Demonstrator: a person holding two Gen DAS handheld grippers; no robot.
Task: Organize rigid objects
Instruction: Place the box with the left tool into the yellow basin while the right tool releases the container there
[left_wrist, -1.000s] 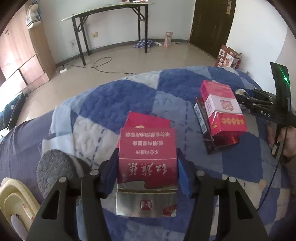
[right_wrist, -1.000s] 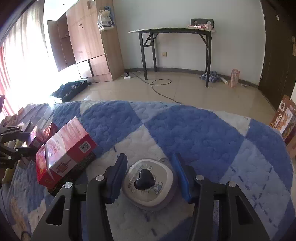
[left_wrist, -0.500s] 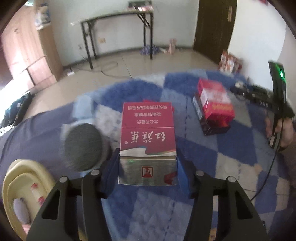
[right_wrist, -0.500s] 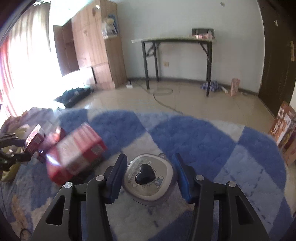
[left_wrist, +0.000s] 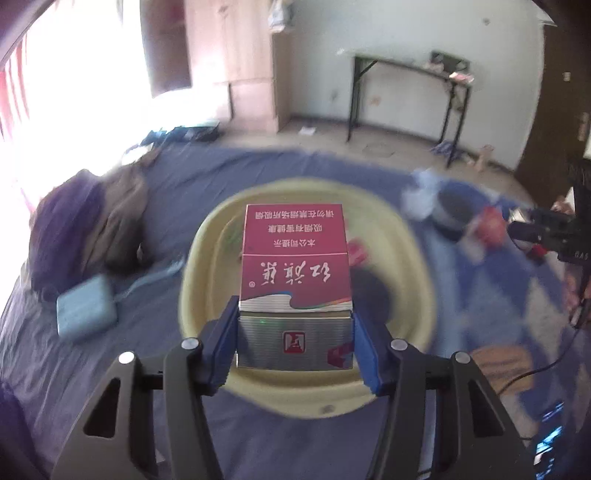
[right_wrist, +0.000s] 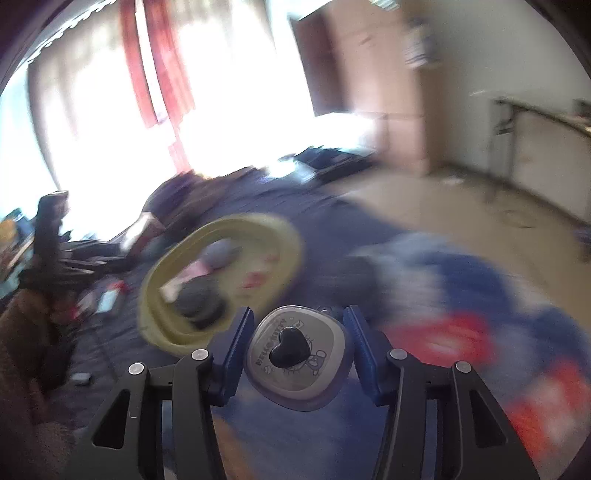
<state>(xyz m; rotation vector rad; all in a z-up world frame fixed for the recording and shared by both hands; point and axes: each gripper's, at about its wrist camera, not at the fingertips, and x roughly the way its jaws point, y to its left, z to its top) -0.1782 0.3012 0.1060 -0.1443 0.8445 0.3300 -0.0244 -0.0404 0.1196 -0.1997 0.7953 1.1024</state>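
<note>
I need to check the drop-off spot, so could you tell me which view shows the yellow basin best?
The left wrist view: the yellow basin sits centred under the held red box, rim mostly visible. The right wrist view shows it off to the left, tilted and motion-blurred.

Motion blur smears the basin's (right_wrist: 221, 280) contents.

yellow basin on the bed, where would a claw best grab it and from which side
By its rim, best the near edge of the basin: that lip is broad, bare and faces the left claw. Come from above with one finger inside the wall and one outside. The bowl is far wider than the jaws and already holds things, so only the rim offers a pinch.
</note>
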